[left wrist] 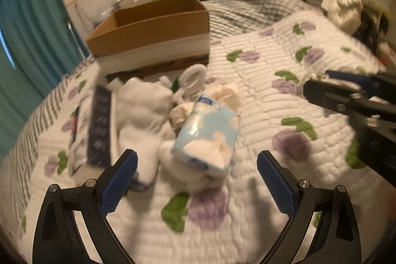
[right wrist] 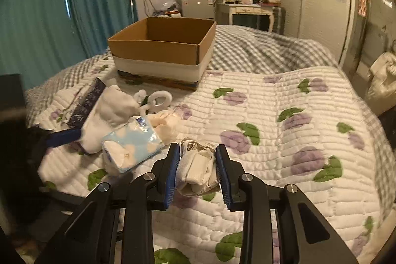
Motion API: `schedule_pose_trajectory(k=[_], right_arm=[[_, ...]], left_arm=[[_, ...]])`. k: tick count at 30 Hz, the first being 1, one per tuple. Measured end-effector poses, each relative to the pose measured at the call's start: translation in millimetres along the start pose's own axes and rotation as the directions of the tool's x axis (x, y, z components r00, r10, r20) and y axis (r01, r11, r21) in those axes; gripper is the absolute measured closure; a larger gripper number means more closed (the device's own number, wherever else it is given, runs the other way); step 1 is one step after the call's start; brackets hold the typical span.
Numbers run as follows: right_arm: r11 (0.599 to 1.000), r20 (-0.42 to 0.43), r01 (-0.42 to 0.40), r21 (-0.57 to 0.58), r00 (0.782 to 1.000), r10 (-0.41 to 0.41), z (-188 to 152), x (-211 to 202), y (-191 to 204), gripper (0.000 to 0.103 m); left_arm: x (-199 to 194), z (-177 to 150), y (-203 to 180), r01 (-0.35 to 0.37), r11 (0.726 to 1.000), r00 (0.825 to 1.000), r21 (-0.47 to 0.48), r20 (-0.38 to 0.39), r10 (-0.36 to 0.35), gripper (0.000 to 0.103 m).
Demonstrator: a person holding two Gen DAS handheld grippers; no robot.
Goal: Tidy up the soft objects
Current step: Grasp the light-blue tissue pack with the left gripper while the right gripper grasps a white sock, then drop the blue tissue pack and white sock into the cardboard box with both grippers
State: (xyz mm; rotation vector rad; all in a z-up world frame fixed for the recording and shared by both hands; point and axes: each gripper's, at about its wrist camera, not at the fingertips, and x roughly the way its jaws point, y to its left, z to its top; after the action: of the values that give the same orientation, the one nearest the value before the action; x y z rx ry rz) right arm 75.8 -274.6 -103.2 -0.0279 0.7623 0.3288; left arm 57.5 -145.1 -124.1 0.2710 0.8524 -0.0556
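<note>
Your right gripper (right wrist: pixel 197 171) fingers clench the rolled white socks (right wrist: pixel 198 172) above the bed quilt; left gripper (left wrist: pixel 196 182) spread, unloaded; carry them level over the open brown cardboard box (right wrist: pixel 163 46) before releasing.

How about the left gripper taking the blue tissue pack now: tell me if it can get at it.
Probably yes. The left gripper is open, and the blue tissue pack lies just ahead of its fingers on top of the pile, uncovered. The right gripper, shut on a white sock, is off to the side.
</note>
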Motion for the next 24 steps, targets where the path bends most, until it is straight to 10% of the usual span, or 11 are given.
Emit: schedule_pose_trajectory(k=[8,24], right_arm=[[0.997,-0.032,-0.037,0.066,0.999,0.039,-6.2,11.6,-12.9,0.073],[1.000,0.071,-0.008,-0.019,0.997,0.009,-0.6,-31.8,18.8,0.073]], left_arm=[[31.1,4.4,-8.8,0.000,0.996,0.999,0.093,-0.032,0.003,0.050],[-64.6,10.5,25.6,0.084,0.996,0.988,-0.023,0.130,-0.080,0.055]])
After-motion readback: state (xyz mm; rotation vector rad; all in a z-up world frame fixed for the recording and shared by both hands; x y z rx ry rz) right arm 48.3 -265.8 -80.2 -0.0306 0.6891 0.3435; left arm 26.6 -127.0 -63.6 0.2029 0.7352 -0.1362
